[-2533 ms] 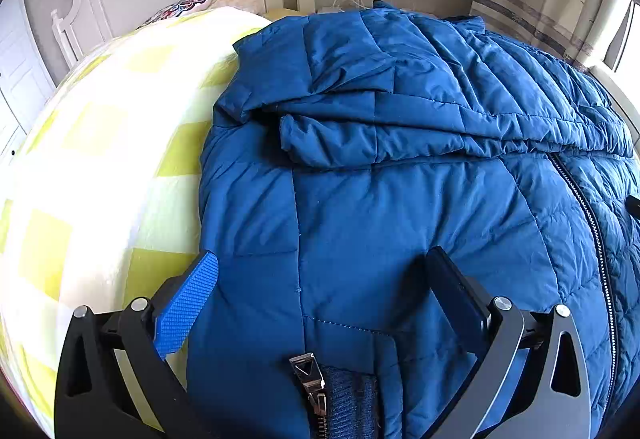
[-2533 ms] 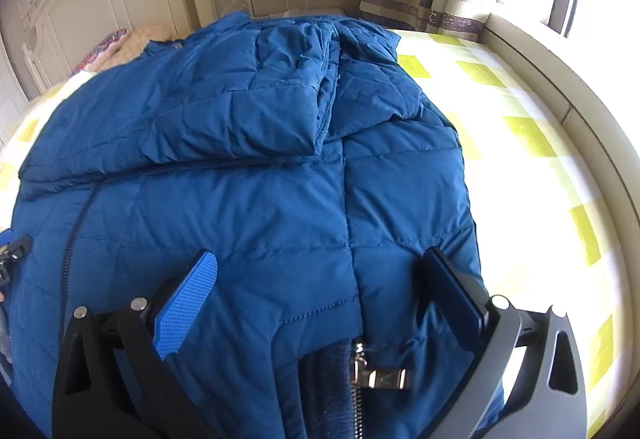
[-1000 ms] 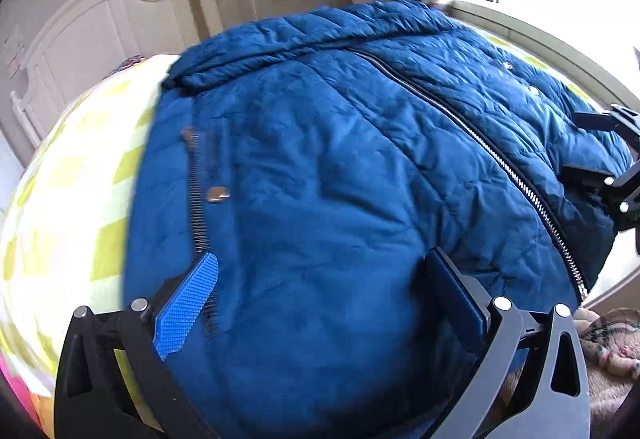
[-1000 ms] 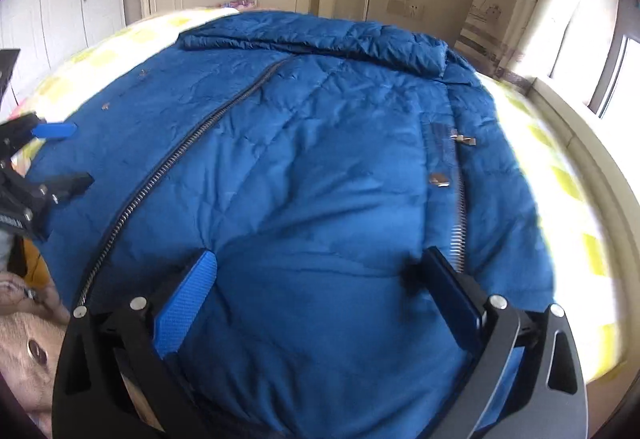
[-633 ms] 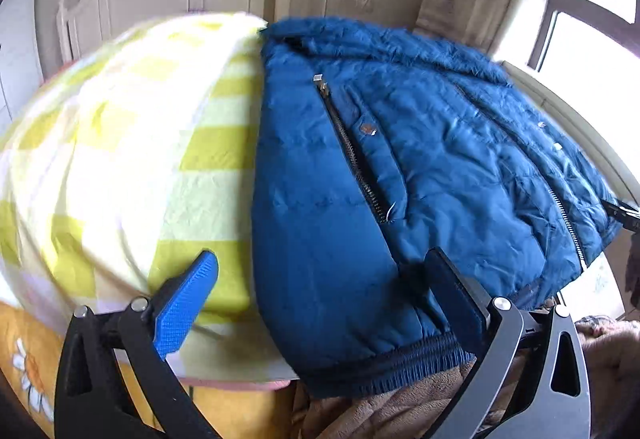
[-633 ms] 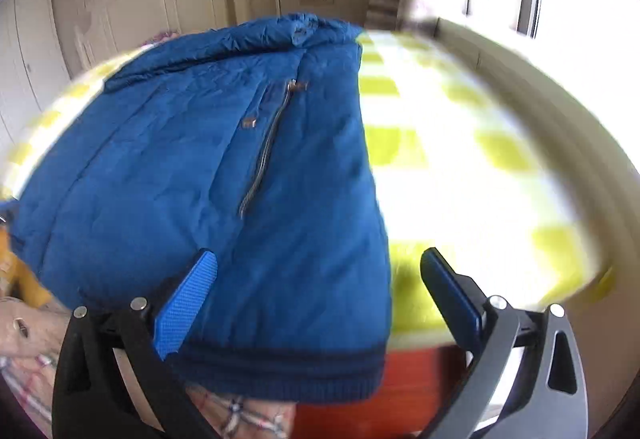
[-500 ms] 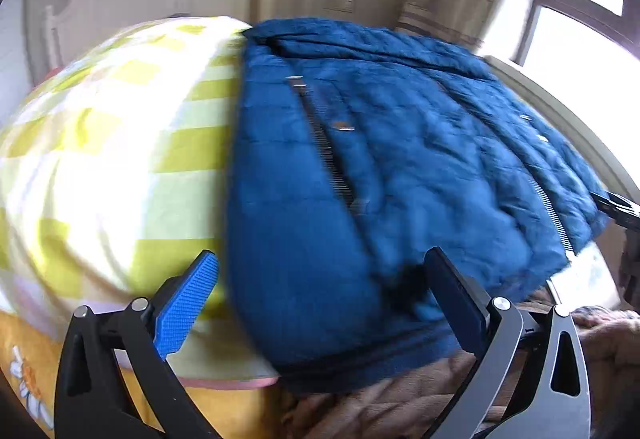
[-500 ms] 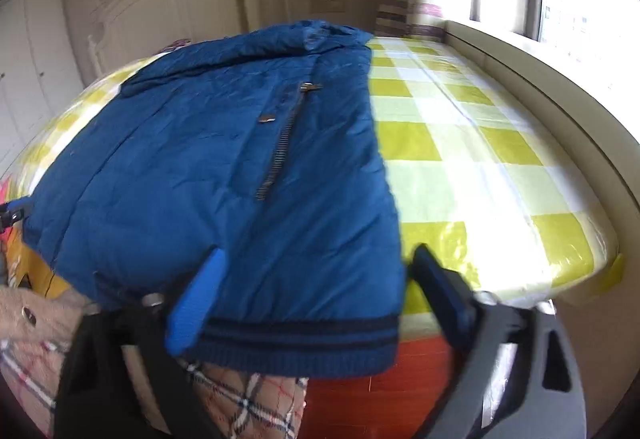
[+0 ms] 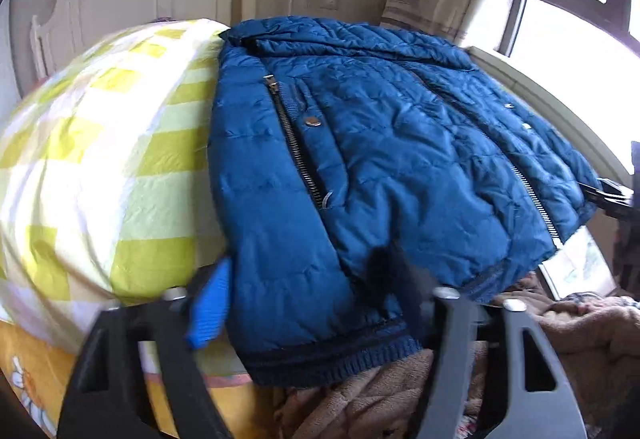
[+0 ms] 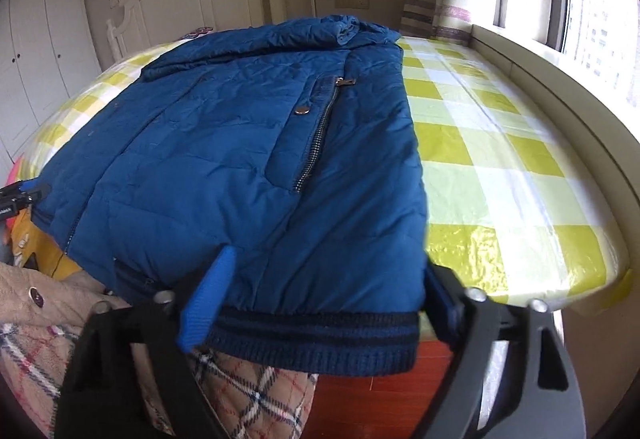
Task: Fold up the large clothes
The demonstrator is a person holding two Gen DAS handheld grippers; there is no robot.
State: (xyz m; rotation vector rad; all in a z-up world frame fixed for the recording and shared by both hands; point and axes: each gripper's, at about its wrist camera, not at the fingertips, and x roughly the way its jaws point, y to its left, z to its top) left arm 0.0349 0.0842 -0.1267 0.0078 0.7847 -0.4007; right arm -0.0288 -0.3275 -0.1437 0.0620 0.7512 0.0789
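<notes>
Lay flat on the checked bedspread (image 10: 500, 143): blue quilted jacket (image 10: 248, 143), zipped, ribbed hem overhanging. Both left gripper (image 9: 304, 291) and right gripper (image 10: 320, 303) just closing, seemingly pinching that hem's corners.

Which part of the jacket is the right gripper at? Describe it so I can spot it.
On the checked bed lies a blue puffer jacket. At its near end, overhanging the bed's edge, runs a dark ribbed knit hem. Unlike the shiny quilted fabric above, it is matte and striped.

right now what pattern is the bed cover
Yellow-green and white checks on the bed cover, clearest in the right wrist view.
</notes>
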